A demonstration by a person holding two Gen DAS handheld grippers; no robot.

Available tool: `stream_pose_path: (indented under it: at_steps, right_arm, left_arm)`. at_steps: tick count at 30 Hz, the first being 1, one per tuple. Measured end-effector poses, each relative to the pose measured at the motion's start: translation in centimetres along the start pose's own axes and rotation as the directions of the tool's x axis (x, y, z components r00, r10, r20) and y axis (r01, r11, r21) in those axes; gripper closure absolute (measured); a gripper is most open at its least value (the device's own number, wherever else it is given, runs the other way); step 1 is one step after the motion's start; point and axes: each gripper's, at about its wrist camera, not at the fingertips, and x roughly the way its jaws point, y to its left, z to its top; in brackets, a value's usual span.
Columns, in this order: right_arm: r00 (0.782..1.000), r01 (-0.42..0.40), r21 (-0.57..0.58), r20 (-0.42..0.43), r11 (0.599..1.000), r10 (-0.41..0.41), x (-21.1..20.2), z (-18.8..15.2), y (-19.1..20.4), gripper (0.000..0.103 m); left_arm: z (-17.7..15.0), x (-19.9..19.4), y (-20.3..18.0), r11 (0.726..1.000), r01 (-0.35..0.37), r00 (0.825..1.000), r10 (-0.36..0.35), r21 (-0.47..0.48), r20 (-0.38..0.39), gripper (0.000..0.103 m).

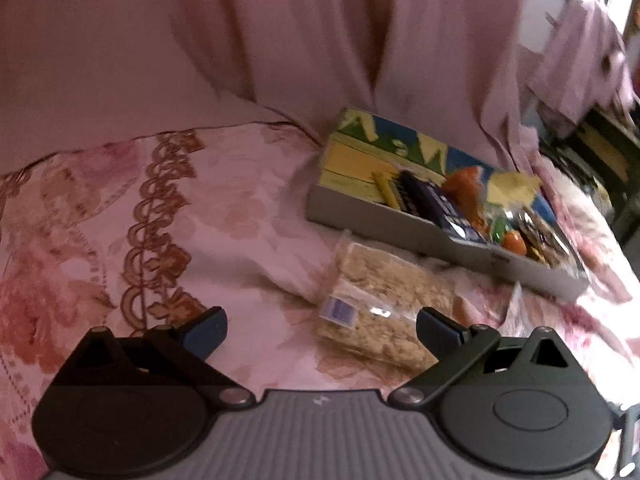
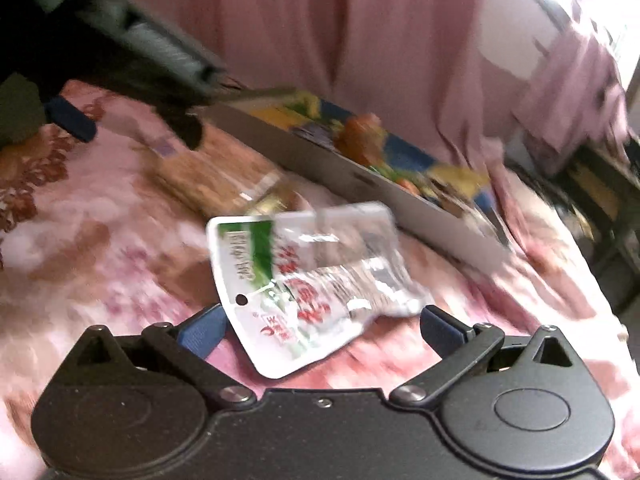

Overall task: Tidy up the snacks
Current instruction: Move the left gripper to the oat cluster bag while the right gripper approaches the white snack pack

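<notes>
Left wrist view: left tongs (image 1: 322,330) spread wide, empty, touching nothing, hovering over floral cloth (image 1: 240,216). Clear bag (image 1: 384,304) of crumbly beige snack flat on cloth just ahead, nearer the right finger. Shallow box (image 1: 400,228) beyond it, up and to the right, holding assorted wrapped snacks.

Right wrist view, blurred: right tongs (image 2: 320,326) also wide apart, gripping nothing. White-green pouch (image 2: 308,280) between the fingers (image 2: 438,326), its lower end against the left one; contact unclear. Box (image 2: 384,196) farther ahead; left tongs (image 2: 132,120) at upper left.
</notes>
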Motion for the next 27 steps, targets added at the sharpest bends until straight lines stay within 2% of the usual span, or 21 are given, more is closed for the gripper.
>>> stream_pose_path:
  at_steps: [2,5,9,11,17,22,27]
  right_arm:
    - [0.999,0.012,0.035,-0.037,0.999,-0.011,-0.1,-0.3,-1.4,0.001]
    - [0.997,0.018,0.105,-0.071,0.994,-0.010,-0.5,-0.9,-3.4,0.001]
    - [0.996,-0.055,0.221,-0.050,0.974,0.067,-1.1,-0.6,-5.1,0.001]
    - [0.994,-0.090,0.265,-0.040,0.960,0.104,-1.1,-0.5,-5.4,0.001]
    - [0.989,-0.106,0.363,-0.055,0.926,0.135,-0.2,-0.5,-6.3,0.001]
    - [0.986,-0.120,0.426,-0.052,0.897,0.156,0.5,-0.6,-6.8,0.001]
    - [0.984,-0.125,0.465,-0.052,0.877,0.168,0.7,-0.7,-7.2,0.001]
  left_arm:
    - [-0.1,0.2,-0.3,1.000,0.000,1.000,0.001,0.027,-0.009,0.001]
    - [0.0,0.3,-0.4,1.000,0.020,1.000,-0.019,0.014,-0.017,0.001]
    - [0.5,0.3,-1.0,0.999,0.037,0.999,-0.036,0.034,-0.012,0.001]
    - [0.8,0.5,-1.6,0.997,0.038,0.999,-0.037,0.071,-0.015,0.001]
    - [1.1,1.9,-4.2,0.973,0.016,0.998,-0.003,0.231,-0.055,0.001]
    - [0.9,2.7,-6.1,0.956,0.026,0.997,-0.004,0.291,-0.076,0.001]
    - [1.0,3.7,-7.2,0.939,-0.002,0.995,0.037,0.343,-0.095,0.001]
